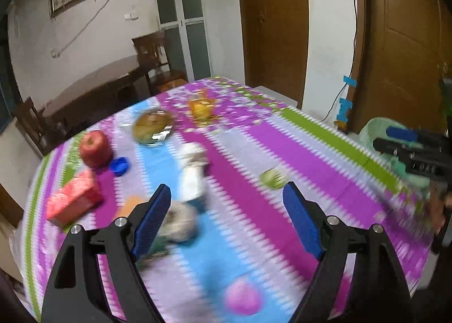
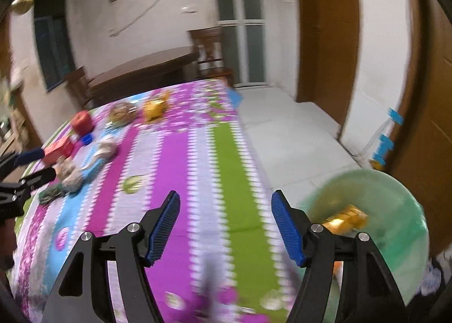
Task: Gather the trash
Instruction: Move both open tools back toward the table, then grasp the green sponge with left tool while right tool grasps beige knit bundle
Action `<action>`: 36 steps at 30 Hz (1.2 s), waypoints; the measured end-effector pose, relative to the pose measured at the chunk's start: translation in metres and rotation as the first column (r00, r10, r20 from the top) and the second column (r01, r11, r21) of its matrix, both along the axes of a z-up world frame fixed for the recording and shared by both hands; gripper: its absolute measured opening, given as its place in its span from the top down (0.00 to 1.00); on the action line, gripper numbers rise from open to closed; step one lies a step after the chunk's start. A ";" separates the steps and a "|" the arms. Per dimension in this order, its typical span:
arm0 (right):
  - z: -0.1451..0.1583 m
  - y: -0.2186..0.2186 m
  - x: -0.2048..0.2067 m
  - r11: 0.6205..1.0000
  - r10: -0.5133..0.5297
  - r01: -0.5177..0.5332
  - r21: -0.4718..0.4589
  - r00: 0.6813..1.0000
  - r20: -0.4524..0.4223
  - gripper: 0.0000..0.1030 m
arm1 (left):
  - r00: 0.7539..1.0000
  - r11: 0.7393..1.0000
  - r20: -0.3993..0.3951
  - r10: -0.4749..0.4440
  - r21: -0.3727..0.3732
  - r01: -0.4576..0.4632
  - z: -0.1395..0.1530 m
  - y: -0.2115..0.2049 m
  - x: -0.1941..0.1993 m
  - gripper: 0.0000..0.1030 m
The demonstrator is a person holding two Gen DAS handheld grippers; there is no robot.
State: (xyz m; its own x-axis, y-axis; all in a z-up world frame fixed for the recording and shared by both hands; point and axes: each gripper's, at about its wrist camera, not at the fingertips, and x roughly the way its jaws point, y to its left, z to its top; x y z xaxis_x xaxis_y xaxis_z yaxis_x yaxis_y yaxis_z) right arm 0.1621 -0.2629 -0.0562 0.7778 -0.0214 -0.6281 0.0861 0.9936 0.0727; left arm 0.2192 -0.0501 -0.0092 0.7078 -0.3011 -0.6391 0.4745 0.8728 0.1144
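Nearest the cameras, the left gripper (image 1: 227,195) and right gripper (image 2: 226,207) both hold their jaws wide apart and empty. Beneath them spreads the table (image 1: 296,150), the green bin (image 2: 395,210) just off its right edge. Crumpled trash (image 1: 180,221) lies near the left jaws, a gold wrapper (image 2: 346,218) already binned. Everything is blurred; a hasty grab could take the apple (image 1: 94,150) instead.

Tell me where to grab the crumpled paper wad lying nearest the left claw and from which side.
Grip the crumpled paper wad across its rounded middle, coming down from above and from the near side. It lies low on the tablecloth as a soft lump that should squash between the pads; the left claw is open just above it.
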 end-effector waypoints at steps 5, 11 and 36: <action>0.001 0.066 0.022 0.984 0.172 -0.172 -0.036 0.985 -0.013 0.34 | 0.999 0.999 -0.035 -0.040 0.002 0.040 -0.008 0.067 0.012 0.24; -0.003 0.140 0.049 0.924 0.377 -0.380 -0.051 0.924 -0.059 0.34 | 0.995 0.996 -0.045 -0.092 -0.023 0.091 -0.025 0.110 0.018 0.24; -0.037 0.235 0.117 0.793 0.609 -0.602 0.094 0.778 -0.155 0.34 | 0.992 0.996 -0.090 -0.087 -0.030 0.085 -0.043 0.146 0.006 0.88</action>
